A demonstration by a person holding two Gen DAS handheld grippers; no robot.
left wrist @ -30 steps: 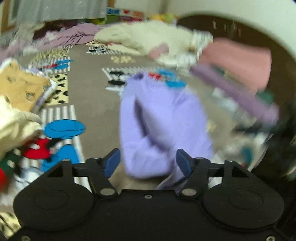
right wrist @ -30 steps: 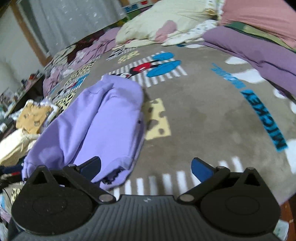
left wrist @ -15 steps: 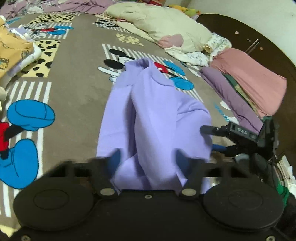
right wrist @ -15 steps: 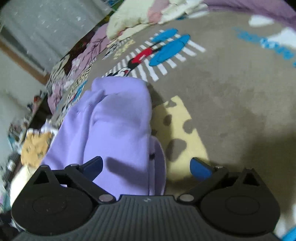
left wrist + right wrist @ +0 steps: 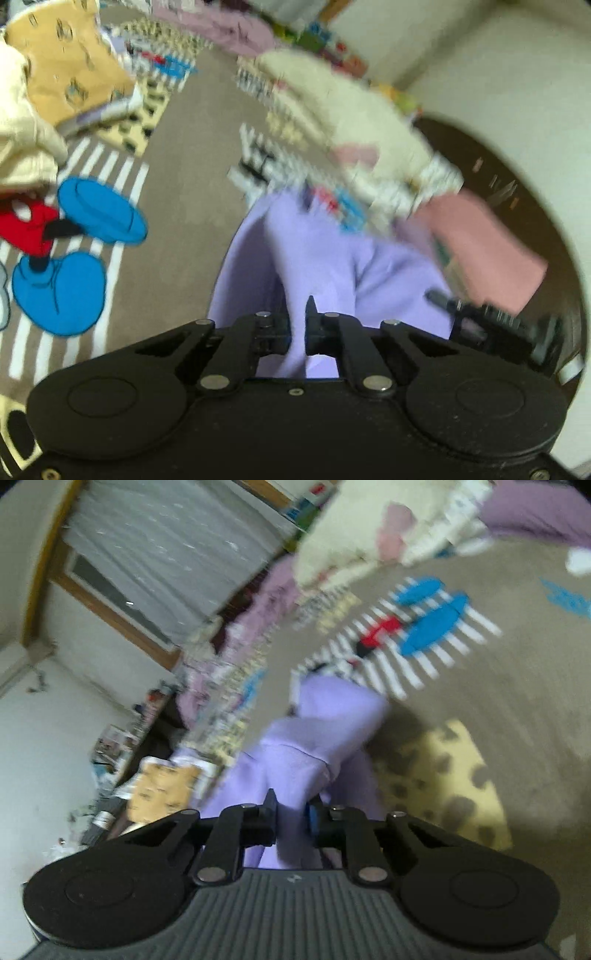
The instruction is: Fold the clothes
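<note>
Both grippers have a bite on the soft lilac fleece garment (image 5: 325,258). Left gripper (image 5: 295,325): jaws clamped on a pinch of the cloth at 6 o'clock in its view. Right gripper (image 5: 290,808): jaws likewise closed on a bunched edge, 6 o'clock in its own view. The near edge rides up at the jaws while the far end trails onto the bed (image 5: 517,701) toward 12 o'clock. My read: two grips on one edge so it can be carried over as a fold, keeping that edge straight rather than sagging in the middle

Surface is a bed with a brown cartoon-print cover: blue shoes and red shorts motif (image 5: 74,236) at 9 o'clock in the left view, yellow spotted patch (image 5: 458,775) at 3 o'clock in the right view. Cream fluffy blanket (image 5: 354,118) heaped at 12 o'clock, pink folded cloth (image 5: 484,240) at 2 o'clock, yellow printed garment (image 5: 66,62) at 10 o'clock. Grey curtained window (image 5: 177,554) at 11 o'clock in the right view. Both frames motion-blurred
</note>
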